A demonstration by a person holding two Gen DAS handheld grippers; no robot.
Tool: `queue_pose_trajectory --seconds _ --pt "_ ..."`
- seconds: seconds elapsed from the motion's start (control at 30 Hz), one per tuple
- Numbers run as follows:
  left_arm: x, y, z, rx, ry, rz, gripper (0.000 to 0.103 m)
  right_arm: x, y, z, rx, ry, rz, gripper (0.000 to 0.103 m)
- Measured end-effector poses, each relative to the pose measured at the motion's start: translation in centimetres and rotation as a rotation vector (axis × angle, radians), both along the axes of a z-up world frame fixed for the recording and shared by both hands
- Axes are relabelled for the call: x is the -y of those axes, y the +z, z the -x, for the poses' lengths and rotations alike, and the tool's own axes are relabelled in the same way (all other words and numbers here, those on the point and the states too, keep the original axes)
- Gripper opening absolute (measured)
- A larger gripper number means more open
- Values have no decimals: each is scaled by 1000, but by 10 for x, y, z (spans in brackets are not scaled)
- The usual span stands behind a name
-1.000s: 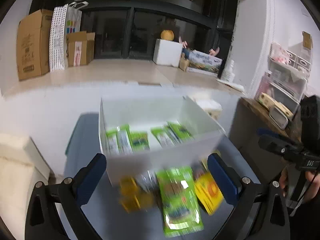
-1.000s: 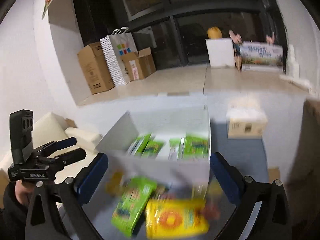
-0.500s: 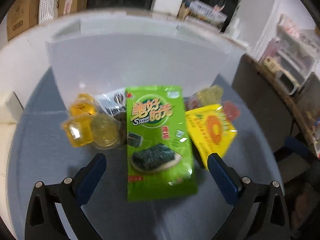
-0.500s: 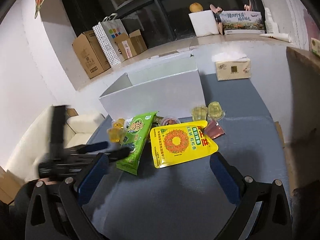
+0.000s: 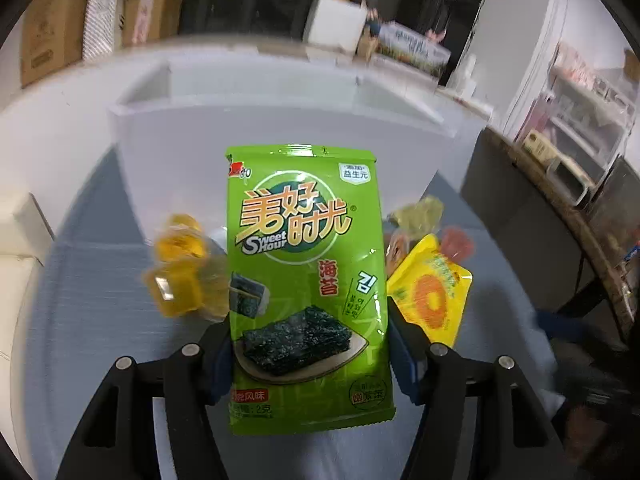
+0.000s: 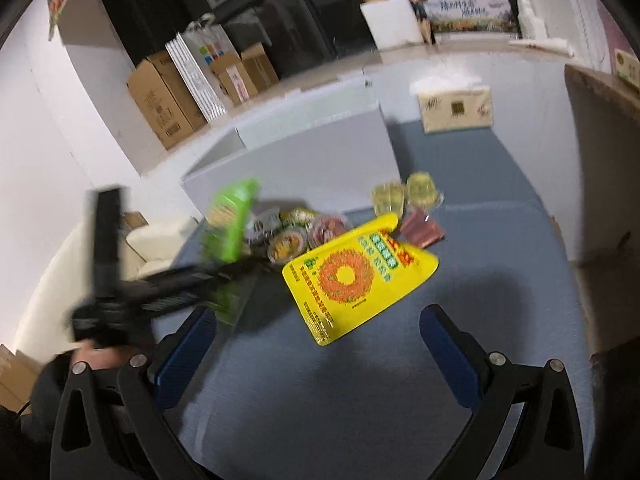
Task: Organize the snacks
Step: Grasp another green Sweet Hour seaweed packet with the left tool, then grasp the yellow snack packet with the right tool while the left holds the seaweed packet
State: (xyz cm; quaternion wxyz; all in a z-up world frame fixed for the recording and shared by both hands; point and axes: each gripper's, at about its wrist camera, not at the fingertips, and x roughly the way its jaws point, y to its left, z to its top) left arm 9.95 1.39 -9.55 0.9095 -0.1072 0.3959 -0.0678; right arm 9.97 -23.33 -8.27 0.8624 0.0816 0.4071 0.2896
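A green seaweed packet [image 5: 308, 280] stands between the blue pads of my left gripper [image 5: 308, 344], whose jaws are closing; both pads press its side edges. The right wrist view shows the same packet [image 6: 230, 224] tipped up on edge, blurred, in front of the white box [image 6: 300, 160]. A yellow packet [image 6: 352, 276] lies flat on the blue table [image 6: 480, 208] just ahead of my right gripper [image 6: 318, 332], which is open with nothing between its fingers. Yellow jelly cups [image 5: 176, 272] sit left of the green packet.
More jelly cups [image 6: 404, 196], a red packet [image 6: 422, 230] and round snack cups [image 6: 304, 232] lie near the box. A tissue box [image 6: 456, 108] stands at the table's far end. Cardboard boxes [image 6: 164, 96] line the ledge behind. A cream seat [image 5: 16, 260] is at the left.
Both grippers have sunk toward the table. The left jaws have narrowed from wide open onto the green packet, which now stands tipped up. The right jaws stay wide.
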Motion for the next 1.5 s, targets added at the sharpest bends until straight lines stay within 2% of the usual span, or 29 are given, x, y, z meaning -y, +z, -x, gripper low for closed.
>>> queue_pose_trajectory --seconds 0.1,0.27,0.4,0.53,0.6,0.7,0.8,0.83,0.87,0.9,0.93,0.97,1.0,1.07,1.13,1.17,1.2,1.27,1.33,1.5 --pt "-14 17 26 46 2 9 68 -13 -18 -16 -36 16 71 103" --pt "-42 28 56 59 27 34 69 -41 -42 -55 10 67 279 103" --pt "-46 25 58 52 36 41 69 -61 -52 -81 -19 155 323 103" --pt "-38 23 52 53 23 51 69 -74 -57 -96 2 183 404 103" --pt "-36 23 49 57 11 49 69 -75 -57 -99 -4 181 408 103" --pt "-32 21 49 53 -1 52 69 -83 -61 -92 46 203 451 103" --pt "-29 18 48 48 -10 54 69 -84 -61 -91 48 202 440 100" --pt "-28 18 48 47 -14 54 69 -84 -60 -90 46 207 432 97" --pt "-27 18 49 47 -17 54 69 -83 -59 -90 57 209 425 79" --pt "-27 17 49 47 -16 51 69 -80 -55 -86 80 201 429 41" --pt "-28 17 49 46 -14 50 69 -76 -47 -80 101 188 408 17" --pt "-29 16 48 42 -13 54 69 -73 -43 -78 91 177 384 1" --pt "-29 16 47 41 -12 54 69 -70 -44 -78 58 163 392 0" --pt "-29 17 48 46 -16 46 69 -65 -46 -77 21 149 363 3" --pt "-30 17 48 48 -14 46 69 -48 -47 -79 -72 81 278 41" --pt "-32 17 47 48 -12 51 69 -36 -47 -81 -117 17 234 91" --pt "-32 17 48 49 -12 54 69 -23 -46 -81 -126 -37 176 103" --pt "-31 17 49 53 -19 54 69 -6 -43 -80 -90 -96 98 103" --pt "-30 17 50 56 -22 54 69 -1 -45 -85 -99 -123 120 103" --pt "-31 16 49 57 -21 56 69 -7 -57 -102 -160 -158 76 103"
